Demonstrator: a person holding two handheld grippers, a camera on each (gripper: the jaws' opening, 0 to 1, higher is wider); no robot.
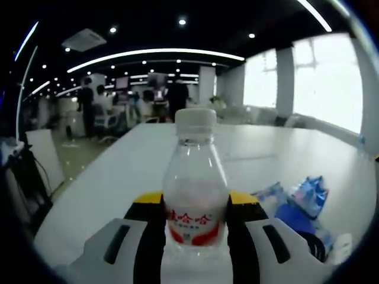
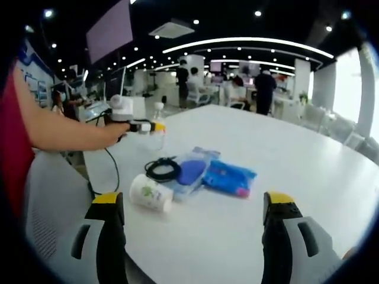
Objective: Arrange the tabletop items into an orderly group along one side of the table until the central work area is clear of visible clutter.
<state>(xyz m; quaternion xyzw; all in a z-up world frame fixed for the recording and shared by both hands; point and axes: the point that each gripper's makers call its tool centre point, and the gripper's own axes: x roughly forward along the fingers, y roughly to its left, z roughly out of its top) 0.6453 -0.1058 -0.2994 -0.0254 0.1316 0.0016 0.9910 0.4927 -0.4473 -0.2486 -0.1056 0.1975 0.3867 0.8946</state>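
Observation:
A clear water bottle (image 1: 193, 189) with a white cap and a red label stands upright between the jaws of my left gripper (image 1: 195, 207), which is shut on it above the white table (image 1: 118, 171). From the right gripper view the same bottle (image 2: 158, 125) hangs small at the table's far left edge, in the left gripper (image 2: 148, 126) held by a person's hand. My right gripper (image 2: 192, 207) is open and holds nothing. Beyond it lie a tipped paper cup (image 2: 150, 193), a coiled black cable (image 2: 163, 169), a clear packet with a blue item (image 2: 190, 171) and a blue packet (image 2: 230, 177).
The blue packets (image 1: 308, 195) and the black cable (image 1: 311, 242) lie right of the left gripper. A person's arm (image 2: 65, 133) and red sleeve fill the left of the right gripper view. Chairs, desks and people stand beyond the table's far end.

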